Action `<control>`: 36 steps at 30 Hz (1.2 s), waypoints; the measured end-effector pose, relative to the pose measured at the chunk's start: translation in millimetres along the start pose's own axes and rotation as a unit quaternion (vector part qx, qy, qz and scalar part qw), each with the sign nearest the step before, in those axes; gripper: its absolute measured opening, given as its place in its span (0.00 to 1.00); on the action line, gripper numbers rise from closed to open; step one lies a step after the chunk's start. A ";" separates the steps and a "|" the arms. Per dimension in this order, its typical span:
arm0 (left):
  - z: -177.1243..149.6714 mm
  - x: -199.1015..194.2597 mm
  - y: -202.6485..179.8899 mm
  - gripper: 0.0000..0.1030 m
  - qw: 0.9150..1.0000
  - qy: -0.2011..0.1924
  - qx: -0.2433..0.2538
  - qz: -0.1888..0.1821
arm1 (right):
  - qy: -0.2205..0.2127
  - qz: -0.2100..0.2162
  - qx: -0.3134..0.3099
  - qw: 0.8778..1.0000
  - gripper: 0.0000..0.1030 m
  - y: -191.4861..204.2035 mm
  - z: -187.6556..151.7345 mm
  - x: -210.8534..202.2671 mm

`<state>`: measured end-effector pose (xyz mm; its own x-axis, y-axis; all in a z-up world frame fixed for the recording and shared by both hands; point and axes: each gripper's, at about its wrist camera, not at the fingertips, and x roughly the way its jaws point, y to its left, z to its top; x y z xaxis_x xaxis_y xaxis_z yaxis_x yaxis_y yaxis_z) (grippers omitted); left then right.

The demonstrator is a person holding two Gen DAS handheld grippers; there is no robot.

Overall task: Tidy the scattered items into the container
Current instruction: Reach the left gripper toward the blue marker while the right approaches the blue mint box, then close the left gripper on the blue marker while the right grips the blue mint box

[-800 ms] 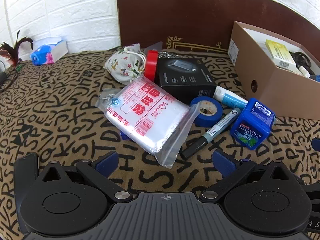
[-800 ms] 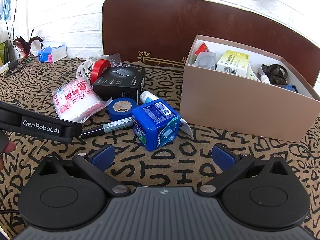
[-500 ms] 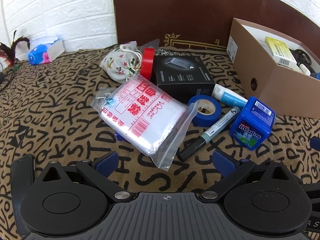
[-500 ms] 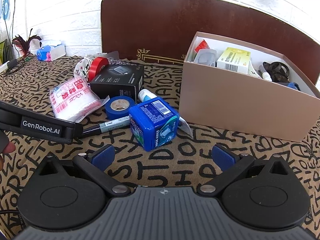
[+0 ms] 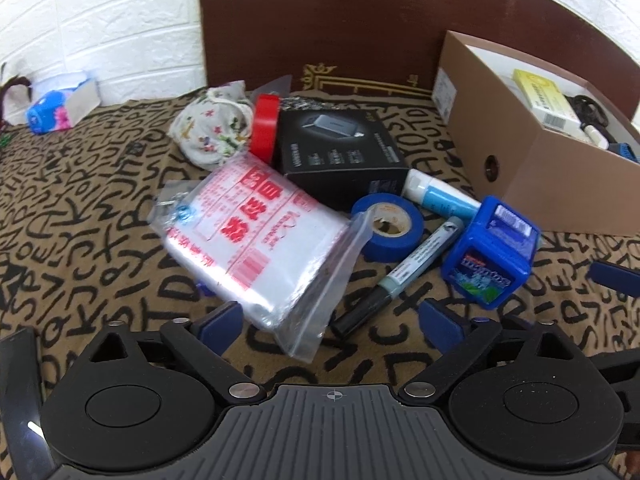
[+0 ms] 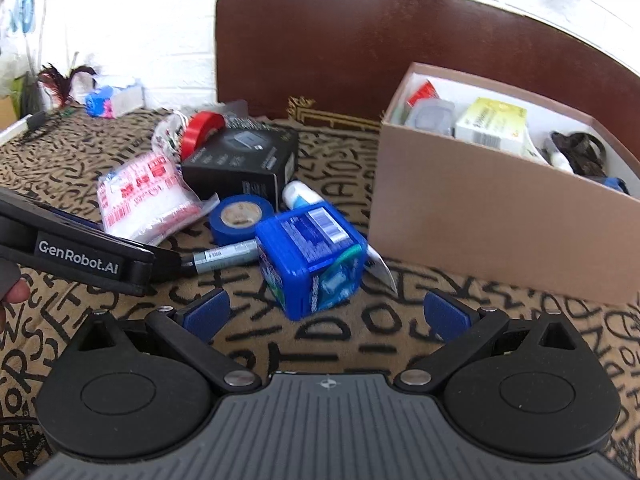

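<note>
A cardboard box [image 5: 536,172] [image 6: 480,220] with several items inside stands at the right on the patterned cloth. Scattered left of it lie a clear zip bag with red print [image 5: 256,240] [image 6: 148,196], a black carton [image 5: 340,156] [image 6: 240,160], a blue tape roll [image 5: 388,226] [image 6: 240,218], a red tape roll [image 5: 265,128], a marker [image 5: 400,276], a blue tube [image 5: 438,198], a floral pouch [image 5: 212,132] and a blue Mentos tub [image 5: 490,250] [image 6: 310,258]. My left gripper [image 5: 328,320] is open, close before the zip bag. My right gripper [image 6: 326,316] is open, close before the tub.
A dark brown headboard [image 5: 320,28] and white brick wall stand behind. A tissue pack [image 5: 60,102] [image 6: 114,98] lies far left. The left gripper's black body [image 6: 80,252] crosses the left of the right wrist view.
Both grippers have moved forward. The zip bag is closer to the left gripper and the Mentos tub closer to the right one. Both stay open.
</note>
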<state>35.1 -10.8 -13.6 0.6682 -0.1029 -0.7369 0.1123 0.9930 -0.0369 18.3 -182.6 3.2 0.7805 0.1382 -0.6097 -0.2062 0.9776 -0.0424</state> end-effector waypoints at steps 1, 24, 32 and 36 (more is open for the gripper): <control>1.8 1.2 -0.9 0.90 1.000 -0.003 0.001 -0.011 | -0.004 0.002 -0.005 1.000 1.00 -0.6 0.2 1.7; 19.5 51.4 -23.2 0.35 0.987 0.057 0.072 -0.128 | -0.018 0.046 -0.077 0.996 0.71 -4.7 5.8 36.6; 11.3 41.6 -33.0 0.33 0.980 0.073 0.119 -0.142 | 0.017 0.047 -0.048 0.998 0.69 -19.3 -6.1 7.2; 15.2 49.8 -47.0 0.52 0.978 0.065 0.144 -0.136 | 0.022 0.051 -0.055 0.997 0.69 -20.2 -9.5 1.9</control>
<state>74.3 -63.4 -38.3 0.4880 -0.3343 -0.8063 0.4880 0.8704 -0.0655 18.4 -203.6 -4.6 0.7262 0.2272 -0.6488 -0.3495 0.9348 -0.0639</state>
